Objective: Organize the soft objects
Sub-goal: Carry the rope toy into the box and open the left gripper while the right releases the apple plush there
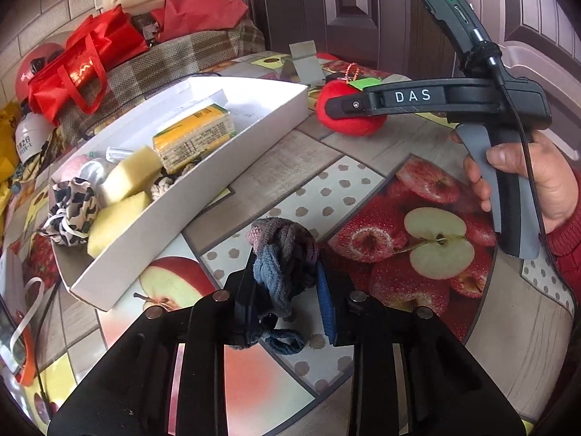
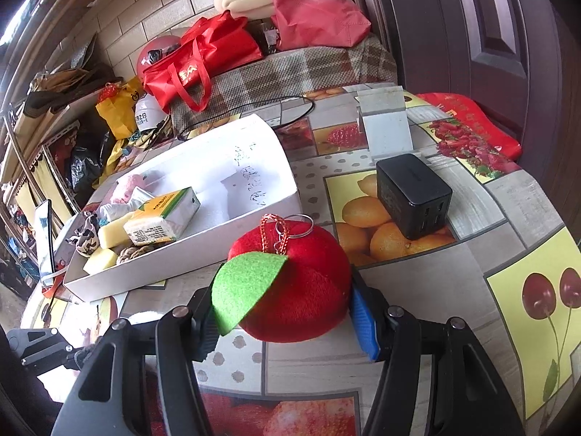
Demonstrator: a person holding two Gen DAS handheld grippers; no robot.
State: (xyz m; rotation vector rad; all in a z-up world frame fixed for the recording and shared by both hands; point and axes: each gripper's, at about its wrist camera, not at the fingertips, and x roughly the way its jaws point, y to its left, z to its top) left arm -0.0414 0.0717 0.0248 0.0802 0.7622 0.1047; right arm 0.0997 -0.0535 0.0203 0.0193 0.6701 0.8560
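Observation:
A knotted rope of grey, blue and pink cord (image 1: 283, 250) sits between the pads of my left gripper (image 1: 287, 290), which is shut on it just above the fruit-print tablecloth (image 1: 363, 167). A loose loop of the cord hangs under the jaws. My right gripper (image 2: 285, 292) is shut on a red plush apple (image 2: 305, 290) with a green felt leaf and a key ring on top. In the left wrist view that apple (image 1: 348, 123) sits beside the white box (image 1: 218, 189). The box holds yellow sponges (image 1: 127, 178), a tissue pack (image 1: 196, 134) and a leopard-print scrunchie (image 1: 74, 200).
A black charger cube (image 2: 414, 196) and a white stand (image 2: 385, 127) sit on the table behind the apple. Red bags (image 2: 196, 61) lie on a plaid cushion beyond the box. A person's hand (image 1: 544, 181) grips the right tool's handle. A dark door stands at the back.

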